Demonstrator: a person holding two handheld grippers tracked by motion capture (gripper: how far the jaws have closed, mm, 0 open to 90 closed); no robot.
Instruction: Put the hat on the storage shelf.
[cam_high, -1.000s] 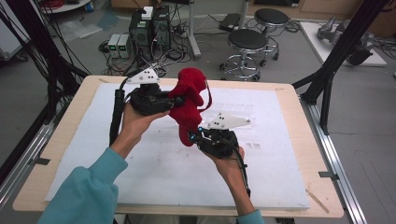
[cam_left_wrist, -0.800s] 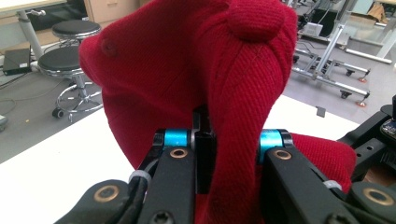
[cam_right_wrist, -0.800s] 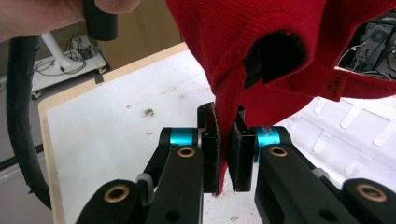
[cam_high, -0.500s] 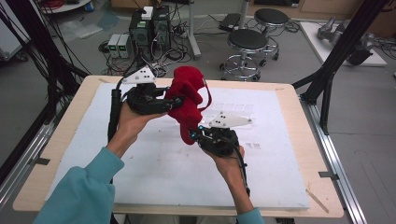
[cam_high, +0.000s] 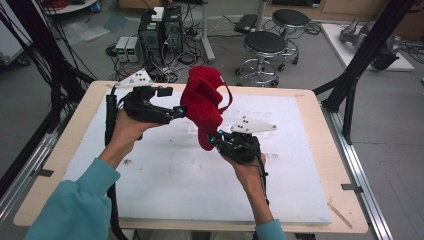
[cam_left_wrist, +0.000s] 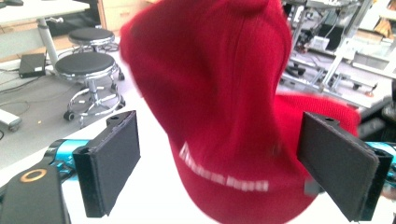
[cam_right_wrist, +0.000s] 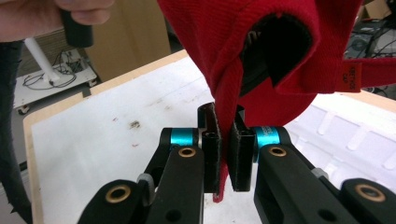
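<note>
The right claw (cam_right_wrist: 223, 154) is clamped on the lower edge of the red cap (cam_high: 205, 107), held above the desk (cam_high: 165, 175), while the left claw (cam_left_wrist: 233, 163) gapes around it — best closed squarely on fabric before pulling.

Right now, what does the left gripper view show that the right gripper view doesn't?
Left gripper view: white lettering across the red knitted cap, wide-apart black pads, round black stools. Right gripper view: the right gripper pinching the cap's edge, a small red label, a hand gripping a black handle. Both: the cap above the white table cover.
</note>
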